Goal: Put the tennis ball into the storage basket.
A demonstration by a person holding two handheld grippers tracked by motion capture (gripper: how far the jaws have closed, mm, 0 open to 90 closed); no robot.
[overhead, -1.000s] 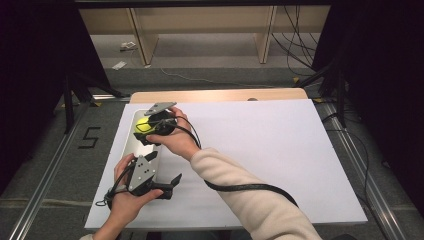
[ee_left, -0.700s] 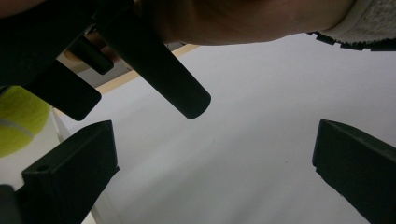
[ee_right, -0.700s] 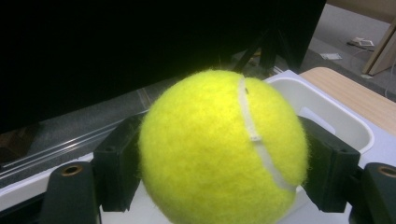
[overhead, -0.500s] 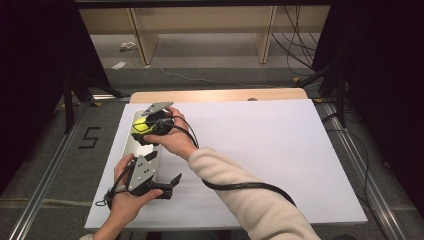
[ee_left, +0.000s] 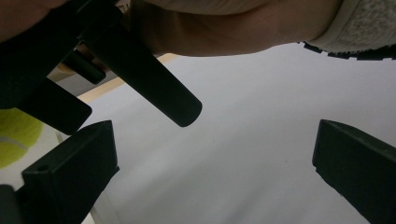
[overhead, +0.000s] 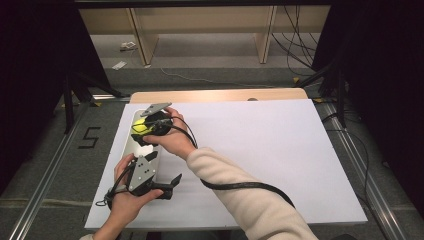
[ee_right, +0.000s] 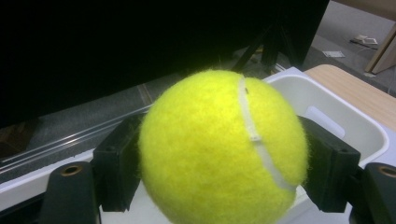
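While hovering over the white bin [ee_right: 343, 119], the right tool [ee_right: 219, 158] is clamping the tennis ball [ee_right: 219, 149] betw. both pads. The left tool [ee_left: 212, 163] is sitting w/ jaws apart (nothing betw. them) above the worktop [overhead: 260, 145].

Tennis ball [ee_right: 219, 149]: yellow felt, fuzzy nap, matt; seam a smoother white strip
Right gripper [ee_right: 219, 154]: black plastic jaws, matt, slightly grainy; brass-look screw inserts in jaw blocks
Left gripper [ee_left: 215, 168]: same matt black plastic; grey plate on top in high view, flat dull metal look
White tray [ee_right: 345, 116] at far left: smooth plastic, soft sheen
Table sheet [overhead: 260, 150]: white, matt, smooth, paper or board, cannot tell
Table edge [overhead: 220, 95] at far side: pale wood, satin
Sleeve [overhead: 250, 200]: cream cloth, soft nubbly weave
Cable [overhead: 240, 186]: black rubbery, slight gloss
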